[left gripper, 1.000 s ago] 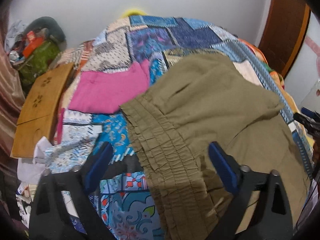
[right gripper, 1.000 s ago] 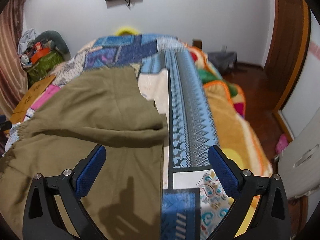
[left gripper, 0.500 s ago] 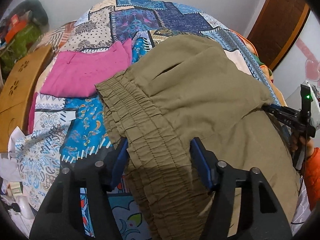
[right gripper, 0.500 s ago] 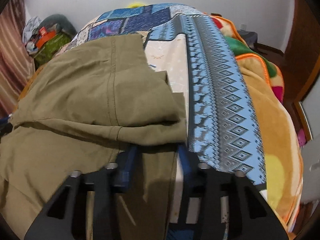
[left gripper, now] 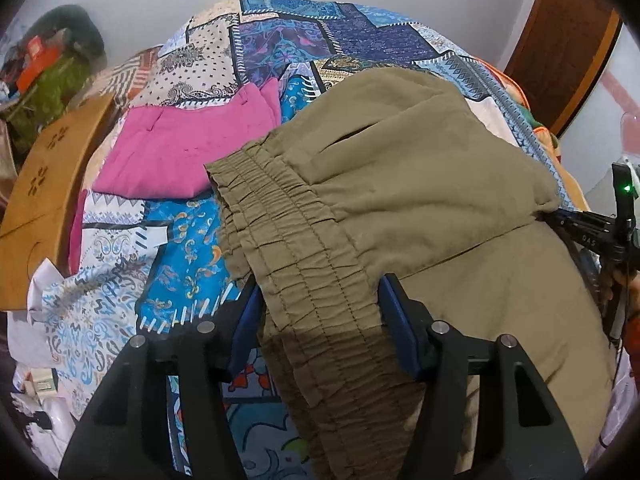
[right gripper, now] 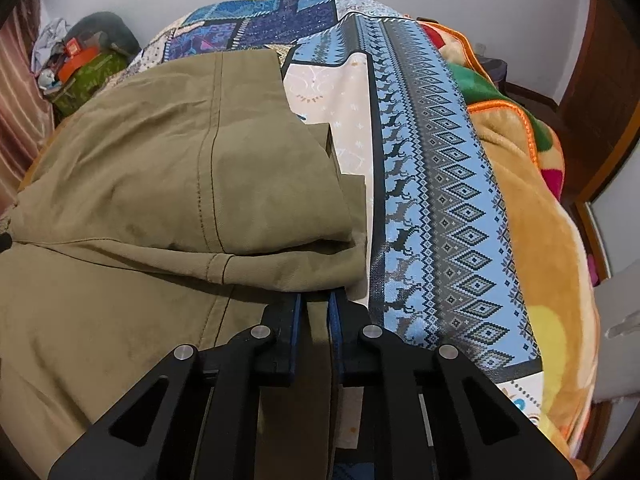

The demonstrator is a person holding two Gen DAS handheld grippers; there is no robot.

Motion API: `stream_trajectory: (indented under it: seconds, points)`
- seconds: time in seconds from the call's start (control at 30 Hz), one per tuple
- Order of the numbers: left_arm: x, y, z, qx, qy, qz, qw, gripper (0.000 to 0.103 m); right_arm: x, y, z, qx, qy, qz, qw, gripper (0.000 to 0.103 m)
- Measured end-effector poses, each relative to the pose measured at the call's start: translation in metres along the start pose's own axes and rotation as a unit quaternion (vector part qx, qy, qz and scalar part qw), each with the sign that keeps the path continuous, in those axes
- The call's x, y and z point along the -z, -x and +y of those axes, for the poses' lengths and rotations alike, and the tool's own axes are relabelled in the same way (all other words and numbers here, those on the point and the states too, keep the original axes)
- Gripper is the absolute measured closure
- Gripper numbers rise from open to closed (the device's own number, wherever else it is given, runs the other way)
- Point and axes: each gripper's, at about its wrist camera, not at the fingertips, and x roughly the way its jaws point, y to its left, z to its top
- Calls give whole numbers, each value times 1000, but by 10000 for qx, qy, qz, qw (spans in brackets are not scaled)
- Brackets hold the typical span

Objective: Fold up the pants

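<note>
Olive pants (left gripper: pixel 420 184) lie on a patchwork bedspread (left gripper: pixel 304 36), partly folded, with the far part doubled back toward me. My left gripper (left gripper: pixel 320 312) straddles the gathered elastic waistband (left gripper: pixel 288 240), its blue pads pressed against the band on both sides. My right gripper (right gripper: pixel 318 312) is shut on the right edge of the pants (right gripper: pixel 160 168), just under the folded-over layer. The right gripper also shows at the right edge of the left wrist view (left gripper: pixel 592 232).
A folded pink garment (left gripper: pixel 180 152) lies left of the pants. A wooden board (left gripper: pixel 44 192) leans at the bed's left edge. Clutter and bags (right gripper: pixel 80 64) sit in the far left corner. An orange blanket (right gripper: pixel 532 216) covers the bed's right side, by a brown door (right gripper: pixel 600 60).
Both grippers moved forward onto the pants and closed. The left closed around the waistband; the right went from wide open to shut on the right edge.
</note>
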Motion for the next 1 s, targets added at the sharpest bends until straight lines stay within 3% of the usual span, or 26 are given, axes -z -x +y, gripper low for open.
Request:
stream_trajectory:
  seconds: [0.13, 0.2, 0.33, 0.47, 0.53, 0.67, 0.77, 0.83, 0.9, 1.0]
  points:
    - [-1, 15, -2, -24, -73, -1, 10000, 43, -1, 9, 2, 47, 112, 133, 9998, 87]
    - [-3, 23, -3, -53, -158, -75, 9998, 43, 0, 18, 2, -23, 171, 118, 9998, 79]
    - [-13, 27, -2, 31, -129, -130, 9998, 43, -3, 42, -1, -235, 151, -224, 9994, 69]
    - [-24, 18, -2, 124, -89, -68, 9999, 41, -18, 56, -5, -297, 115, -641, 9974, 47]
    - [-29, 8, -3, 105, -93, 28, 9999, 38, -27, 54, -8, -247, 92, -825, 9962, 44]
    - [-33, -9, -2, 203, -58, 224, 9995, 35, -39, 28, -12, -255, -26, -668, 9974, 44]
    - [-33, -17, -2, 272, -46, 259, 9993, 34, -39, 6, -12, -457, -102, -416, 9980, 44]
    - [-32, -19, -5, 230, -135, 198, 9994, 35, -38, -11, -12, -694, -209, -207, 9972, 49]
    - [-32, -18, -10, 93, -273, 109, 9995, 51, -35, -17, -12, -826, -260, -131, 9962, 64]
    - [-35, -16, -17, -282, -451, -20, 9986, 75, -33, -18, -7, -531, -47, -196, 9984, 82]
